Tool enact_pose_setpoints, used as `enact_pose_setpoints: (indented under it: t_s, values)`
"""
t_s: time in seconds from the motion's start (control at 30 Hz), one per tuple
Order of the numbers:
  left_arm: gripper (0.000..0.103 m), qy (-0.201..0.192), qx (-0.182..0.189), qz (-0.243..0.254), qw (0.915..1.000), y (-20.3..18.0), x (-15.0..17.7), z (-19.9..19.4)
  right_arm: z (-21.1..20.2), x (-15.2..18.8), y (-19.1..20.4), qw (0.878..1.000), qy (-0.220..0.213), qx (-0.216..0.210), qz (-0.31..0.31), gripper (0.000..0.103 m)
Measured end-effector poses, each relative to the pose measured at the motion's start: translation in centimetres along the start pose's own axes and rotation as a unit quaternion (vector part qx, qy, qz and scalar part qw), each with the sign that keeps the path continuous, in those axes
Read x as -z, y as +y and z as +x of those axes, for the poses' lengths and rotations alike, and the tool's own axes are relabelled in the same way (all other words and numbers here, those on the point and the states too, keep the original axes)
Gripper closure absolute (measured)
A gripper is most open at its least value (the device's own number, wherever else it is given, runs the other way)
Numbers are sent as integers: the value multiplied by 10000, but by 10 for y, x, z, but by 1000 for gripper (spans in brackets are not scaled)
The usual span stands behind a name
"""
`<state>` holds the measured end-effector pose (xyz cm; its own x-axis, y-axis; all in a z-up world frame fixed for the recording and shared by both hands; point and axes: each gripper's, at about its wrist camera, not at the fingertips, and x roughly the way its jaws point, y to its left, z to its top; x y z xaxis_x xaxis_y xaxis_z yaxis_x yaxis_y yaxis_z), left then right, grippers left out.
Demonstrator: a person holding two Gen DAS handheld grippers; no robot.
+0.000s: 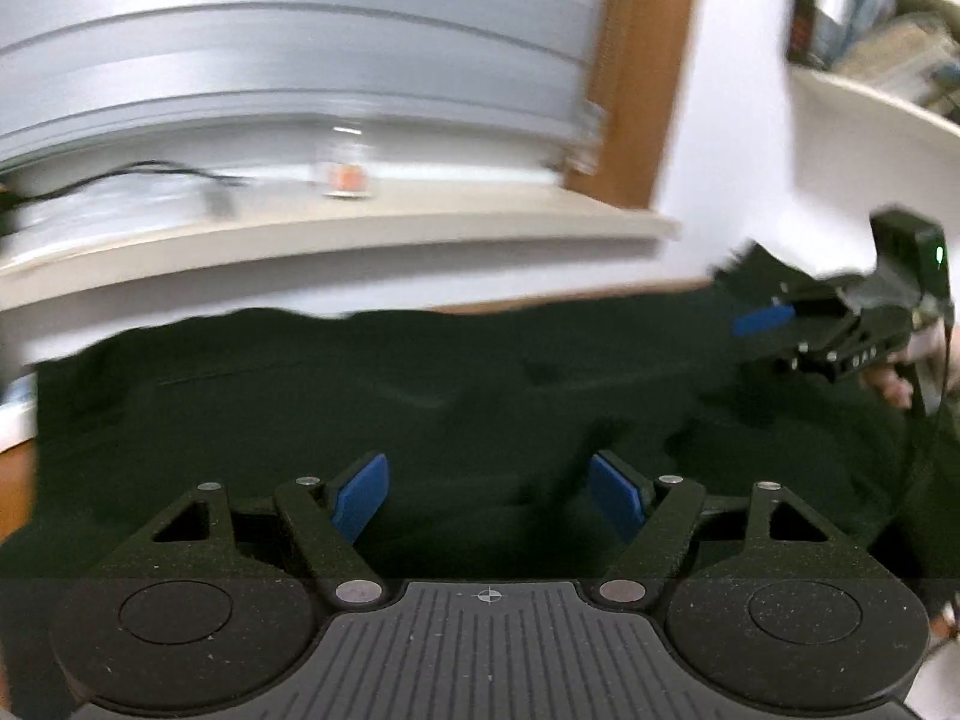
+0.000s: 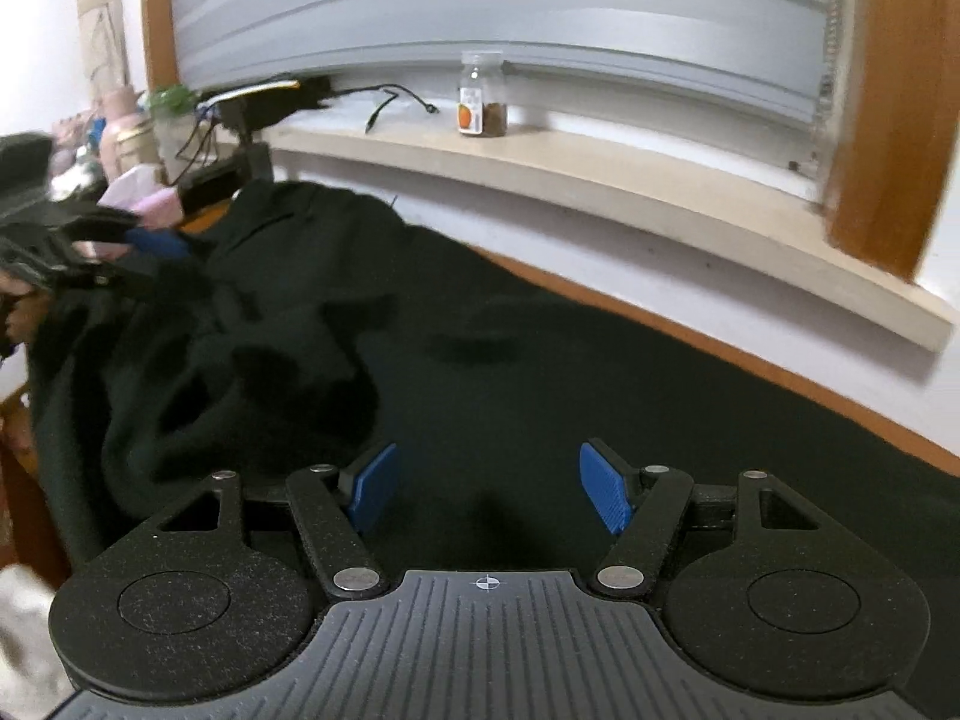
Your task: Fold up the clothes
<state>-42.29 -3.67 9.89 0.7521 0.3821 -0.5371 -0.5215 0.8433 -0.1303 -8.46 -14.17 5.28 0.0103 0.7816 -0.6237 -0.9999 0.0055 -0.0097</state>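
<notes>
A black garment (image 1: 420, 396) lies spread over the table and fills the lower half of both views; in the right wrist view the garment (image 2: 540, 372) is bunched in folds at the left. My left gripper (image 1: 489, 495) hovers just above it, open, blue pads apart with only cloth behind them. My right gripper (image 2: 489, 489) is open too, over the flatter part. In the left wrist view the right gripper (image 1: 774, 318) shows at the right edge, held by a hand. In the right wrist view the left gripper (image 2: 150, 243) appears at the far left over the bunched cloth.
A pale window sill (image 2: 600, 180) runs behind the table, with a glass jar (image 2: 482, 96), a black cable (image 2: 396, 99) and closed blinds (image 2: 510, 6) above. Bottles and clutter (image 2: 120, 132) stand at the back left. Shelves (image 1: 882, 30) are at the right. The table's wooden edge (image 2: 690, 330) borders the garment.
</notes>
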Motion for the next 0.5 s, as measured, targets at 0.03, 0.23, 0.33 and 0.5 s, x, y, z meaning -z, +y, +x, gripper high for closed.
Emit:
enact_pose_setpoints:
  t_s: [0.03, 0.23, 0.33, 0.5]
  values:
    - [26, 56, 109, 78, 9999, -6, -1, 10, -10, 4, -1, 10000, 26, 36, -22, 36]
    - [26, 319, 526, 332, 9976, -29, -6, 61, -69, 26, -4, 9994, 180, 250, -157, 29]
    - [46, 268, 598, 421, 9970, -34, -8, 76, -73, 45, -10, 9994, 177, 282, -105, 28]
    - [97, -297, 296, 501, 9979, -38, -22, 77, -37, 69, -17, 9996, 140, 239, -69, 28]
